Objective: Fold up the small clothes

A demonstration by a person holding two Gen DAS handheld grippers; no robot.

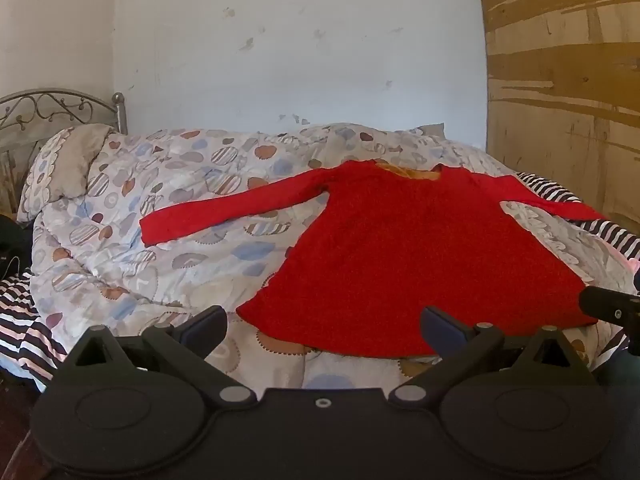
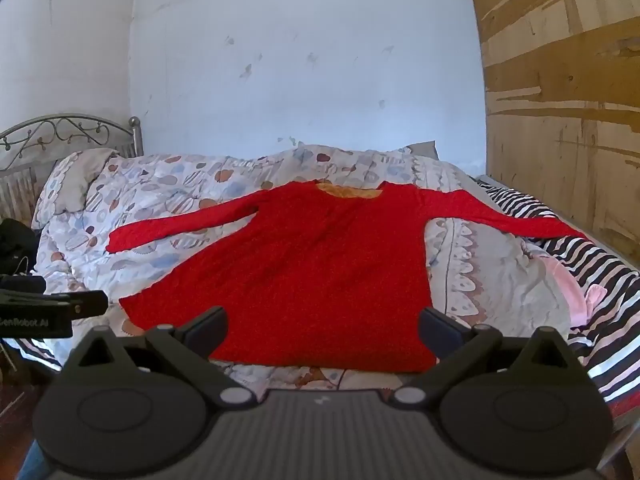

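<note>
White plaster walls are backing a bed with a scrolled metal headboard at the far left and a taped plywood panel on the right. Lying across the mattress is a patterned duvet printed with hearts and striped circles, and a black-and-white striped sheet is showing beside it at the bed's right edge. A red long-sleeved dress is lying flat on the duvet, neckline toward the wall, hem toward the cameras, both sleeves spreading out sideways; its right sleeve is reaching over onto the striped sheet.

Hovering just short of the hem, the left gripper is standing with its jaws wide apart, holding nothing. Next to it, the right gripper is likewise gaping wide and empty, its fingers framing the lower edge of the dress without touching it. Each gripper is appearing at the edge of the other's view.
</note>
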